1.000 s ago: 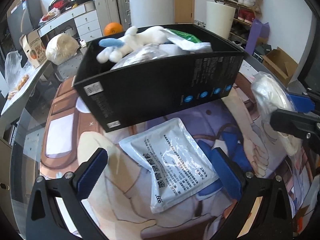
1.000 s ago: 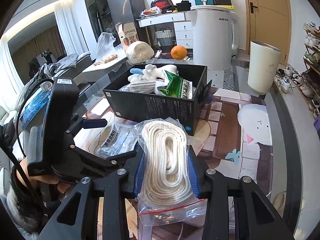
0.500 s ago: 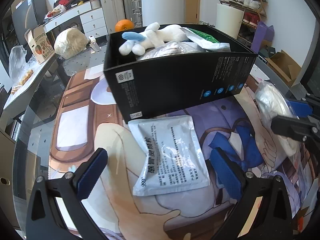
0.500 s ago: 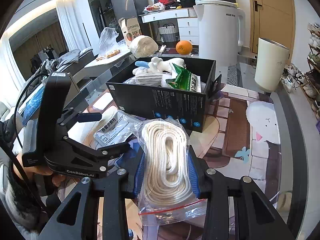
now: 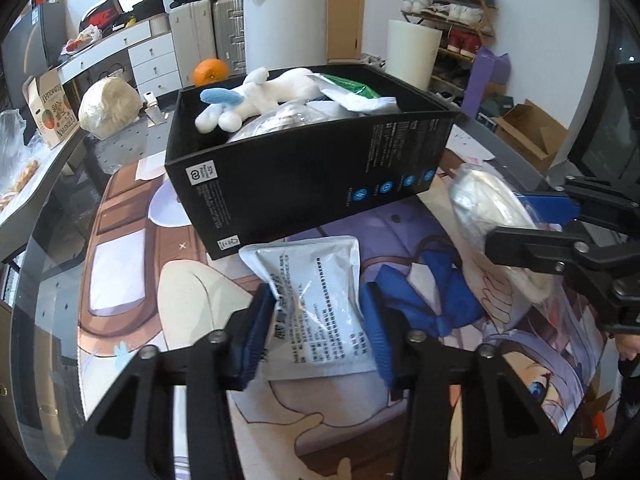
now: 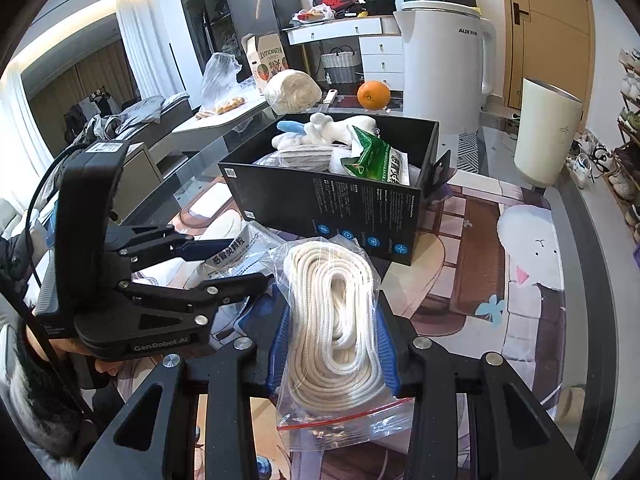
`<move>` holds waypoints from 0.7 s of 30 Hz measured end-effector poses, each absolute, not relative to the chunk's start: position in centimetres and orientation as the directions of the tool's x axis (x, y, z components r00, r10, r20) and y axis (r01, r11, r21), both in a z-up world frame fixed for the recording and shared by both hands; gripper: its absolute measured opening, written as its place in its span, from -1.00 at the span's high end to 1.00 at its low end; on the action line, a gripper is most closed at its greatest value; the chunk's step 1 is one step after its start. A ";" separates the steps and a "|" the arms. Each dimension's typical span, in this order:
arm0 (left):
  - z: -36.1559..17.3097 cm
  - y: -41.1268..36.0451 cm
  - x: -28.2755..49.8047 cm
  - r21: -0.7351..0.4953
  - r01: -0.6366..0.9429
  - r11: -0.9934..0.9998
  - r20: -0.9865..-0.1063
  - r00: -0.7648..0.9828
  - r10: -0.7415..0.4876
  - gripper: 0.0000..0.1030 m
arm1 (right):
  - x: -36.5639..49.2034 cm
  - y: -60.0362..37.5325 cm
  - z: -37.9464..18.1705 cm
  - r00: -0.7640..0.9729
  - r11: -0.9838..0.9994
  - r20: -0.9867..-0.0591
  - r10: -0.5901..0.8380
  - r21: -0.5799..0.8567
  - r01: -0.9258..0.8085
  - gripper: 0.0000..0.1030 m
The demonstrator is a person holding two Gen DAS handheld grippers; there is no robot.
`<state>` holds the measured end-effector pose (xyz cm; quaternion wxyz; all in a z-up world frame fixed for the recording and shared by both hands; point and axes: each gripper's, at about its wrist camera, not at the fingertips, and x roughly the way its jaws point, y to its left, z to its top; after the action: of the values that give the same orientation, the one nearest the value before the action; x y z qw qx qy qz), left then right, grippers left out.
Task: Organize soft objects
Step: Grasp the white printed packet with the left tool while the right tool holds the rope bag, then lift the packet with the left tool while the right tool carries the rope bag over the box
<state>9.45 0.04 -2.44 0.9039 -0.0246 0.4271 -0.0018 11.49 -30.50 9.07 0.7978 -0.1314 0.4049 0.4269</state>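
A black box (image 5: 312, 176) stands on the printed mat and holds a white plush toy (image 5: 260, 94), a green packet (image 6: 376, 156) and other soft bags. My left gripper (image 5: 318, 320) has closed its blue pads on the sides of a white foil pouch (image 5: 316, 280) that lies on the mat in front of the box. My right gripper (image 6: 332, 340) is shut on a clear zip bag of white rope (image 6: 332, 312), held above the mat right of the pouch; it shows in the left wrist view (image 5: 492, 208).
The table carries a printed anime mat (image 5: 132, 280). An orange (image 6: 373, 95), a wrapped white bundle (image 6: 292, 90) and a white appliance (image 6: 444, 60) stand behind the box. A white bin (image 6: 546, 136) and shoe rack are on the floor to the right.
My left gripper has moved forward over the pouch and its fingers have closed from wide open onto the pouch's sides. The right gripper still holds the rope bag, hardly moved.
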 end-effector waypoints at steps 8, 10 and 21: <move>-2.3 -0.2 8.3 -0.059 0.002 0.998 -0.750 0.660 -0.046 0.33 | 11.4 -30.4 9.0 0.308 0.598 -0.756 0.577 0.135 -0.790 0.26; -2.1 -0.2 8.0 -0.062 0.006 0.998 -0.744 0.667 -0.050 0.34 | 11.3 -30.4 9.1 0.312 0.596 -0.752 0.580 0.131 -0.792 0.26; 1.2 0.2 6.1 -0.094 0.000 0.996 -0.650 0.758 -0.062 0.34 | 10.8 -30.6 10.2 0.330 0.590 -0.727 0.602 0.127 -0.797 0.26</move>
<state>6.11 0.22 1.25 0.9365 -0.0442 0.3476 -0.0166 10.78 -30.62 10.22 0.8054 -0.1275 0.3827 0.4344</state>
